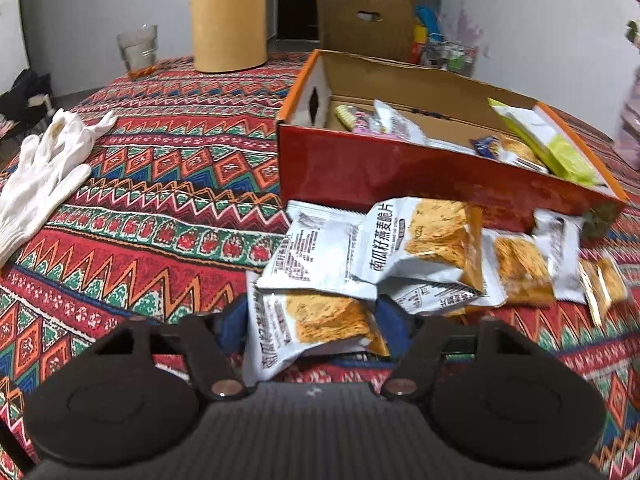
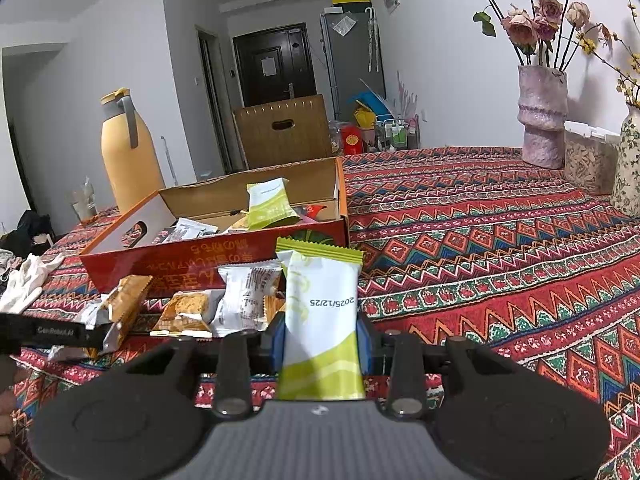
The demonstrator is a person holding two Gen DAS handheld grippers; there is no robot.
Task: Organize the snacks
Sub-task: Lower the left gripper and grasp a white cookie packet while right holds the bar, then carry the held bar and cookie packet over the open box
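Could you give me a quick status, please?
Right hand-held gripper clamps green packet. Left hand-held gripper around cracker packet. Box open, unobstructed.

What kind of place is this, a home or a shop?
Most likely a home, a dining area near the entrance: a table under a patterned tablecloth, a vase of flowers, and a fridge beside a dark front door.

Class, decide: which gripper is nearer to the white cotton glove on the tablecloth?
Left. The left gripper works the packet pile with the white glove beside it; the right gripper sits farther away, beyond that pile.
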